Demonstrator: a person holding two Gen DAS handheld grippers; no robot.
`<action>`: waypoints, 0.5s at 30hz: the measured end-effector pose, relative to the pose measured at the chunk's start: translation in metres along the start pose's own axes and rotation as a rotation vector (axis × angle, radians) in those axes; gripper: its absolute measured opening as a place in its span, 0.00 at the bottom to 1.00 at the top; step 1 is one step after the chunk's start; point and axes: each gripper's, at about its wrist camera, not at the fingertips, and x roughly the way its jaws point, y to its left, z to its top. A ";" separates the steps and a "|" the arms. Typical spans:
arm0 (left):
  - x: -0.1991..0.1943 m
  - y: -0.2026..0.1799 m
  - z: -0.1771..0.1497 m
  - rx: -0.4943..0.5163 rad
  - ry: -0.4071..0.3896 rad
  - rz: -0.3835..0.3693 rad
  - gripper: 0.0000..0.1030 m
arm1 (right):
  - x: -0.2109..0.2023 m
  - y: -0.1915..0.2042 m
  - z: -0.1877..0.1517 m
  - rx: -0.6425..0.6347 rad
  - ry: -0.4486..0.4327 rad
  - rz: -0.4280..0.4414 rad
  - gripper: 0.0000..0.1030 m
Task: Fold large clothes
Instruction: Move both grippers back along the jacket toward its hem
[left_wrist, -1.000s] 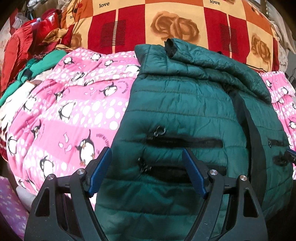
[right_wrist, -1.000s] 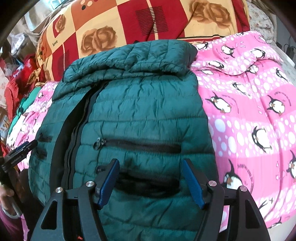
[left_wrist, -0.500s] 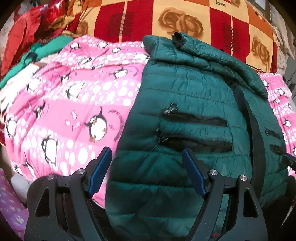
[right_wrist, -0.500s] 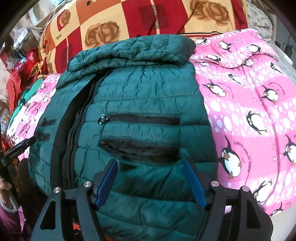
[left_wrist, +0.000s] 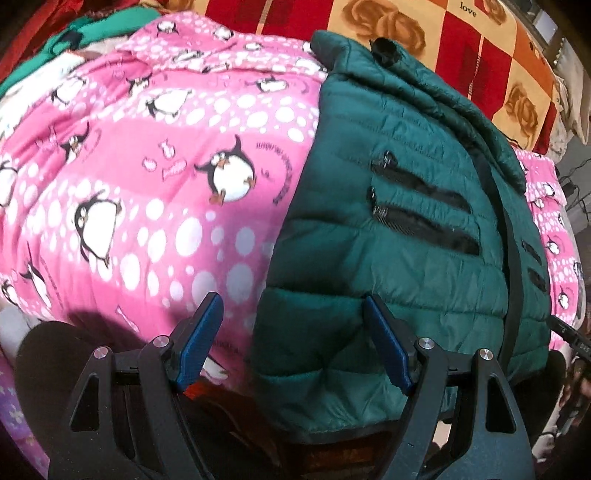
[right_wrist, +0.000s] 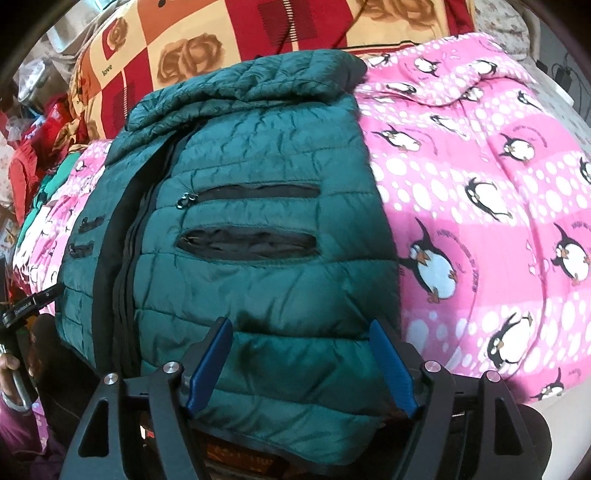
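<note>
A dark green quilted jacket (left_wrist: 388, 240) lies front up on a pink penguin blanket (left_wrist: 147, 166), zip closed, hood folded at the far end. My left gripper (left_wrist: 293, 299) hovers open over the jacket's near left corner, one finger over the blanket, the other over the hem. In the right wrist view the jacket (right_wrist: 258, 166) fills the middle. My right gripper (right_wrist: 300, 323) straddles the near hem of the jacket's right half. Its jaws are opening, the padded fabric lies between them, and the pads do not press on it.
A red and orange checked rose blanket (left_wrist: 406, 26) lies behind the jacket. Red and green clothes (right_wrist: 33, 173) are piled at the far left. The penguin blanket (right_wrist: 480, 184) spreads wide to the right. A hand (right_wrist: 7, 365) shows at the left edge.
Both grippers have drawn back toward the jacket's near hem, which now shows in both views. The left one also shifted left and rolled, so the blanket's edge lies under it.
</note>
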 end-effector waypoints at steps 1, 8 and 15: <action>0.001 0.001 -0.001 -0.005 0.007 -0.009 0.76 | 0.000 -0.002 -0.001 0.004 0.003 -0.002 0.72; 0.012 0.006 -0.009 -0.038 0.049 -0.073 0.82 | 0.001 -0.022 -0.008 0.049 0.033 -0.018 0.72; 0.018 -0.001 -0.011 -0.009 0.064 -0.095 0.96 | 0.014 -0.031 -0.014 0.090 0.080 0.082 0.73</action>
